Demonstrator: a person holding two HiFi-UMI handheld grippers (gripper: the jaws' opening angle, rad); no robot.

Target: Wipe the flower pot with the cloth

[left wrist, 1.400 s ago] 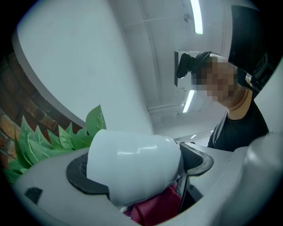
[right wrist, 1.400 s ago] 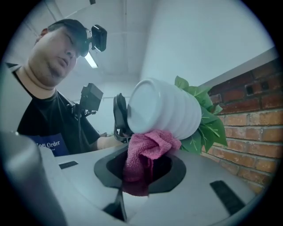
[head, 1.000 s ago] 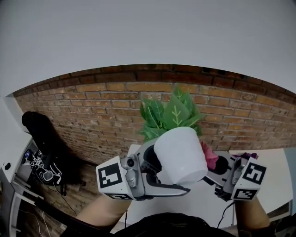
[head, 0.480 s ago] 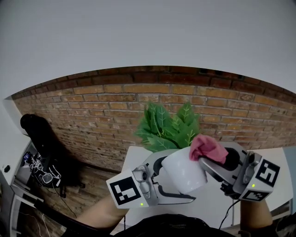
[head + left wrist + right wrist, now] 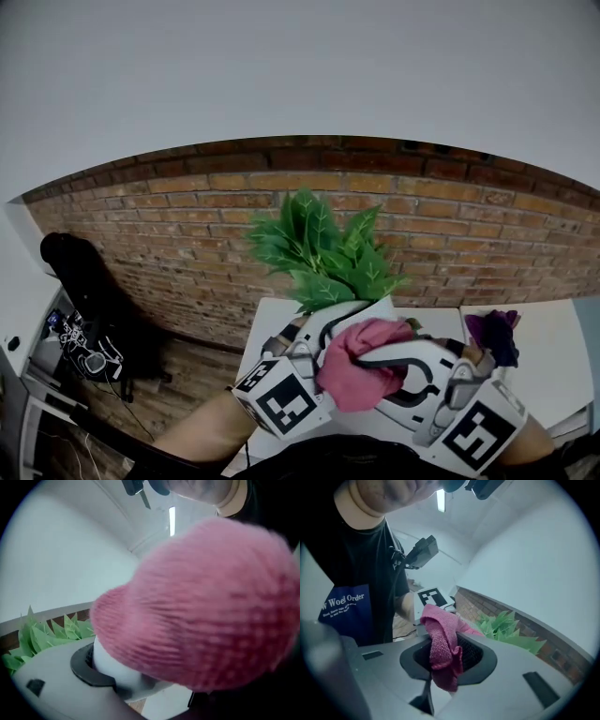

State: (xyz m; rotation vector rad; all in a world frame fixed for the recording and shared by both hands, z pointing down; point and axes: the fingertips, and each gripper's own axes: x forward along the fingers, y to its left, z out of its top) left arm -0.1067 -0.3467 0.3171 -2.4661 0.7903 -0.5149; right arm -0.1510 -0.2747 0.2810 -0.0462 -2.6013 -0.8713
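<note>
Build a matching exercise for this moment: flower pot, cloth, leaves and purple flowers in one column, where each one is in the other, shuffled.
Things
1. flower pot
2. cloth
3. leaves
4. purple flowers

Places
A. pinched in the right gripper
B. on the white table, held by nothing
C. held between the jaws of the left gripper
D. sticking up out of the pot, in front of the brick wall

Pairs: 1-C, 2-A, 3-D, 4-B
</note>
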